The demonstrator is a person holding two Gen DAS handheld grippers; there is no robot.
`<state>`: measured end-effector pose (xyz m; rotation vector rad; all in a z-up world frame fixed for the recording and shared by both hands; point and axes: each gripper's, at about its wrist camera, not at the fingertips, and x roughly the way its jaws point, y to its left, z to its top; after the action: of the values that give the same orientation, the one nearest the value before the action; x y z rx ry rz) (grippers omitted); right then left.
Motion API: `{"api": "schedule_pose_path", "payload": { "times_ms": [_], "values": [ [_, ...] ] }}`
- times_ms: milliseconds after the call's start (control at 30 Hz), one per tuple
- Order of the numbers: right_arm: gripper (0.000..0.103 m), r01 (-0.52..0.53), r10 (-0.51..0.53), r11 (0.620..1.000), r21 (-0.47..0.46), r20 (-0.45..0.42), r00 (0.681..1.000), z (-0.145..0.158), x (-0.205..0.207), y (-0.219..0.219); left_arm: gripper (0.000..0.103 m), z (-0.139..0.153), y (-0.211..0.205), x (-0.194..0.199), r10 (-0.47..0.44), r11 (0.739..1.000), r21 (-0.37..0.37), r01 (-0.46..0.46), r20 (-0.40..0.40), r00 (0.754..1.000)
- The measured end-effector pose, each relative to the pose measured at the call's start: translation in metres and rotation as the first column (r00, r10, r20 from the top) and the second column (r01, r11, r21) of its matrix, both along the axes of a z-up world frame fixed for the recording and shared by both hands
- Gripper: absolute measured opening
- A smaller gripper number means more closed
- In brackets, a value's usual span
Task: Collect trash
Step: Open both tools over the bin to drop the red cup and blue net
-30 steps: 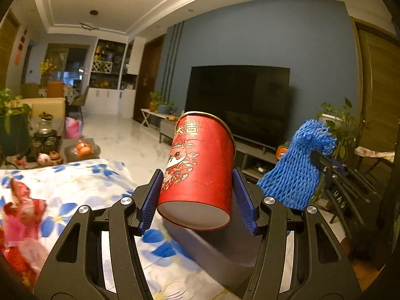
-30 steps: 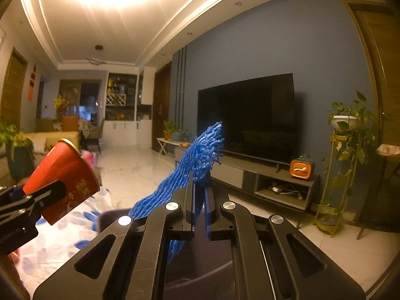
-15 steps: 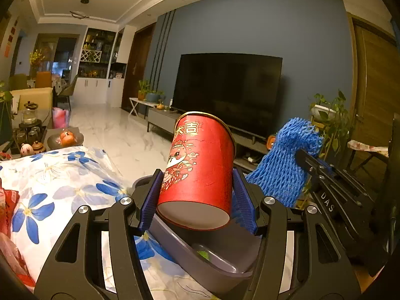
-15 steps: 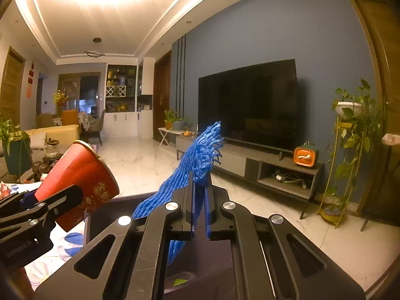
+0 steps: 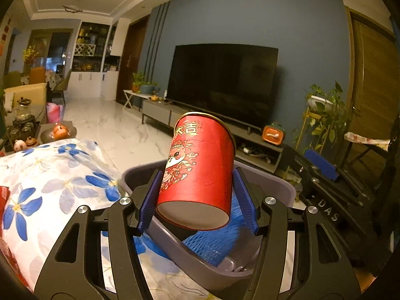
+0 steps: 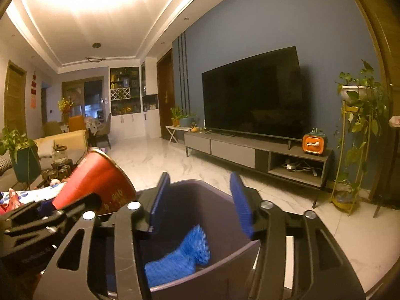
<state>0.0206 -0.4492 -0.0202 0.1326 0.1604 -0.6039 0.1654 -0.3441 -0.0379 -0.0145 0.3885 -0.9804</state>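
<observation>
Opening wide, the right gripper [image 6: 200, 200] is seen with nothing between its jaws; the blue foam net [image 6: 180, 260] is now dropped in the grey bin [image 6: 237, 262]. The red cup [image 5: 200, 170] is clamped by the left gripper [image 5: 197, 200] over the bin and is likely dropped next.

A dark television [image 6: 252, 92] above a low console [image 6: 250, 150], orange radio [image 6: 314, 144], floral cloth [image 5: 50, 175] nearby
</observation>
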Motion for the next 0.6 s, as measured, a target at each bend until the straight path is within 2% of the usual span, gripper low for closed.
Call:
{"api": "schedule_pose_path", "payload": {
  "times_ms": [200, 267, 467, 600],
  "values": [
    [0.059, 0.004, -0.004, 1.0, 0.011, 0.009, 1.0, 0.0, -0.01, 0.004, 0.061, -0.009, -0.008, 0.0, -0.009, 0.999, 0.047, 0.009, -0.014, 1.0],
    [0.06, 0.002, -0.003, 1.0, 0.019, 0.012, 1.0, 0.0, -0.014, 0.004, 0.072, -0.01, -0.005, 0.002, 0.0, 0.999, 0.051, 0.002, -0.026, 1.0],
    [0.062, -0.033, 0.033, 0.999, 0.021, 0.015, 0.999, 0.001, -0.022, 0.018, 0.083, -0.004, 0.021, -0.006, 0.079, 0.996, 0.033, -0.079, 0.005, 0.997],
    [0.07, -0.088, 0.088, 0.996, 0.025, 0.03, 0.996, 0.003, -0.026, 0.036, 0.086, -0.002, 0.048, -0.014, 0.154, 0.987, 0.044, -0.155, 0.021, 0.988]
  ]
}}
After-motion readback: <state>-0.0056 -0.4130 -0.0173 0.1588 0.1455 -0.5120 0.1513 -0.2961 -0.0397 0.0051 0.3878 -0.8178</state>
